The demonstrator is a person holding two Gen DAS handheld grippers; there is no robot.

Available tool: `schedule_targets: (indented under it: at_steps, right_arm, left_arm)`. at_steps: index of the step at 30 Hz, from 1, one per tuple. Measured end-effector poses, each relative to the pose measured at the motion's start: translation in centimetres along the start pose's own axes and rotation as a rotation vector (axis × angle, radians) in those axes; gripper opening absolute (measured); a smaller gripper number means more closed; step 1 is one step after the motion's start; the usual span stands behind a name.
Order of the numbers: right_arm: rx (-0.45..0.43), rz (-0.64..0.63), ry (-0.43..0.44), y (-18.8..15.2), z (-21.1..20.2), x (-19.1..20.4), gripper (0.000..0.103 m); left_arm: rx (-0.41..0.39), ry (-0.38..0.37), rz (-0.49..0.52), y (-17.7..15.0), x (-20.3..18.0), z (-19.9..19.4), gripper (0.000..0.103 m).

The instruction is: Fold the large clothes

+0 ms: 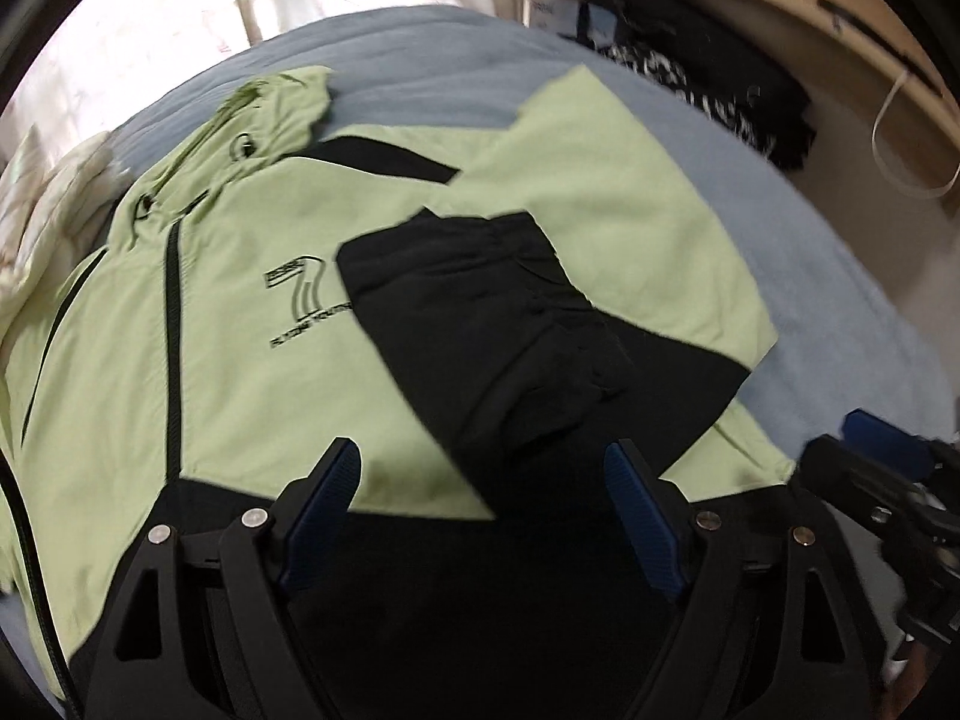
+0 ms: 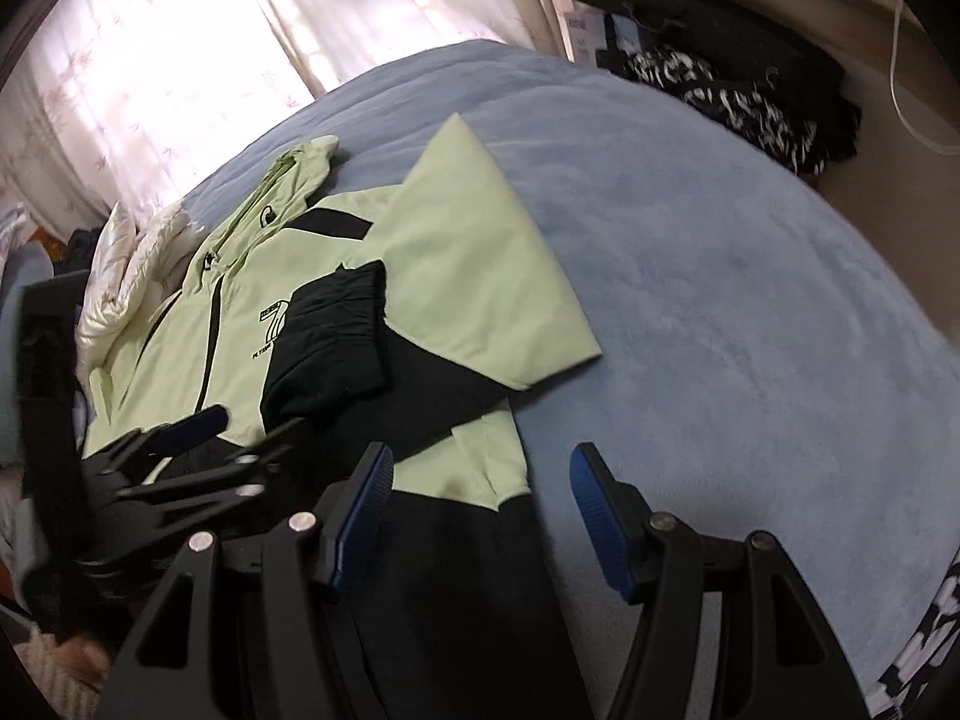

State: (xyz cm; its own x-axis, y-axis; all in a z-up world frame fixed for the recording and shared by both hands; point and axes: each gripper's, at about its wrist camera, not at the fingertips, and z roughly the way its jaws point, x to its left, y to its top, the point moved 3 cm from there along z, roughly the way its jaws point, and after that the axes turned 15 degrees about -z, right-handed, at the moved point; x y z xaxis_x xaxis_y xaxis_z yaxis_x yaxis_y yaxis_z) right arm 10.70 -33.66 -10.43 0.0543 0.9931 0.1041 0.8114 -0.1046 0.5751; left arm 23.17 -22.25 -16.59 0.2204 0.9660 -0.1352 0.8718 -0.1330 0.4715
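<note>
right now the light green and black jacket (image 1: 252, 324) lies front up on the blue bed cover (image 1: 810, 300), its hood (image 1: 282, 102) pointing toward the curtained window (image 2: 180, 42). one sleeve (image 2: 480, 252) is folded across the chest, and its black cuff (image 2: 330, 336) rests just beside the printed logo (image 1: 300, 300), partly covering its lettering. the black hem band of the jacket runs along the near edge, closest to both cameras.

the left claw (image 1: 483, 480) hovers over the jacket's lower front with its blue-padded fingers (image 1: 327, 492) spread wide apart, holding nothing. the right claw (image 2: 480, 498) stands likewise wide open and empty, above the jacket's right lower corner, one finger over the black hem and the other over bare bed cover. in the right wrist view the left claw shows blurred at the left, over the hem.

a white padded garment (image 2: 126, 276) lies bunched beside the jacket's far shoulder. a black and white patterned cloth (image 2: 738, 102) lies heaped past the bed's far edge, under a pale wooden shelf (image 1: 780, 6).
</note>
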Motion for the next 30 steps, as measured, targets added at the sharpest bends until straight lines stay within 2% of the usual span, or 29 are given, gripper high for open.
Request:
schedule_targets:
  at_steps: [2, 4, 5, 6, 7, 9, 11, 14, 16, 18, 19, 21, 24, 25, 27, 30]
  right_arm:
    - [0.002, 0.021, 0.006, -0.1, 0.1, -0.4, 0.062]
    - [0.002, 0.030, 0.005, -0.2, 0.2, -0.6, 0.062]
    - [0.005, 0.034, 0.007, -0.2, 0.2, -0.6, 0.062]
    - [0.007, 0.038, 0.010, -0.3, 0.3, -0.6, 0.062]
    - [0.008, 0.042, 0.018, -0.3, 0.3, -0.6, 0.062]
    - [0.007, 0.045, 0.026, -0.3, 0.3, -0.4, 0.062]
    - [-0.001, 0.039, 0.032, -0.2, 0.1, -0.1, 0.062]
    - [-0.023, 0.024, 0.034, 0.0, -0.4, 0.4, 0.062]
    - [-0.035, 0.012, 0.029, 0.1, -0.6, 0.7, 0.062]
    - [-0.035, -0.004, 0.027, 0.2, -0.5, 1.4, 0.062]
    - [-0.035, -0.004, 0.027, 0.2, -0.5, 1.4, 0.062]
    - [-0.026, -0.006, 0.035, 0.1, -0.3, 1.7, 0.062]
    - [-0.016, -0.016, 0.045, 0.0, 0.0, 2.4, 0.062]
    - [-0.016, -0.021, 0.047, 0.0, 0.0, 2.6, 0.062]
    - [-0.014, -0.038, 0.051, 0.1, 0.1, 3.1, 0.062]
    - [-0.016, -0.060, 0.055, 0.2, 0.1, 3.7, 0.062]
  left_arm:
    - [0.008, 0.045, 0.038, 0.0, -0.7, 1.0, 0.081]
    - [0.005, 0.062, 0.069, 0.1, -1.2, 1.6, 0.060]
    - [0.011, 0.067, 0.085, 0.3, -1.5, 1.8, 0.038]
    - [0.008, 0.077, 0.092, 0.5, -1.6, 1.9, 0.022]
    - [-0.009, 0.090, 0.098, 1.0, -1.7, 1.7, 0.015]
    - [-0.043, 0.074, 0.090, 1.8, -1.4, 0.9, 0.010]
    - [-0.134, 0.067, 0.062, 3.1, -0.7, -1.2, 0.008]
    - [-0.288, 0.039, -0.030, 4.7, 1.7, -5.4, 0.007]
    - [-0.361, 0.027, -0.140, 5.3, 4.7, -7.5, 0.007]
    - [-0.385, 0.037, -0.267, 5.2, 8.7, -8.2, 0.010]
    - [-0.366, 0.038, -0.324, 5.0, 10.6, -7.7, 0.011]
    - [-0.266, 0.023, -0.446, 3.9, 14.7, -5.8, 0.026]
    - [-0.141, -0.048, -0.595, 1.9, 19.2, -3.1, 0.033]
    - [-0.120, -0.058, -0.615, 1.6, 20.1, -2.7, 0.035]
    - [-0.086, -0.084, -0.658, 1.1, 21.7, -2.0, 0.049]
    - [-0.073, -0.151, -0.694, 1.4, 23.5, -1.7, 0.058]
